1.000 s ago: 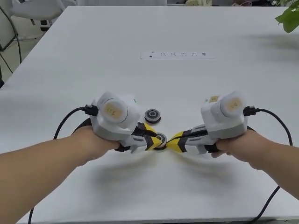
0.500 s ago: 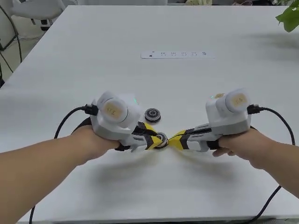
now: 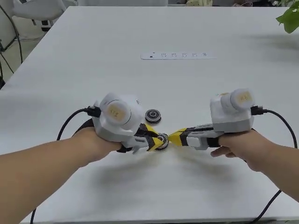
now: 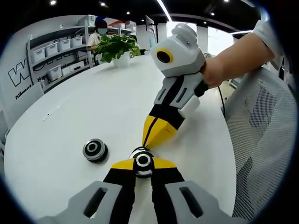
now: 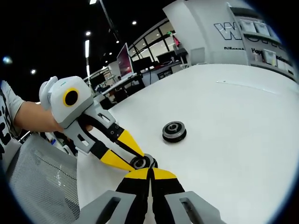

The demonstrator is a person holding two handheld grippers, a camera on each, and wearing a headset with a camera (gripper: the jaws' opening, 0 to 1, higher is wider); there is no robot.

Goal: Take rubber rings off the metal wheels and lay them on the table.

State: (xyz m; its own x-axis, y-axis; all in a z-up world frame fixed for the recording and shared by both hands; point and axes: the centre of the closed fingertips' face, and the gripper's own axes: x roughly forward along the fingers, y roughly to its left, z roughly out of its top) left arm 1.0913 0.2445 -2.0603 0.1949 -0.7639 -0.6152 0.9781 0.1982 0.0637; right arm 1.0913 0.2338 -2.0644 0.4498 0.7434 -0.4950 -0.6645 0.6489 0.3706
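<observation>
L tongs (image 4: 143, 164) clamp wheel (image 4: 143, 159), R tongs (image 5: 150, 171) closed, tips touching it, 2nd wheel (image 3: 153, 116) nearby

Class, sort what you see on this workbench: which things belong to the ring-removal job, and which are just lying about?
Belongs to the job:
- wheel clamped in the left tool
- right tool, tips at that wheel
- second wheel lying on the table

Just lying about:
- power strip
- plant at the far edge
</observation>
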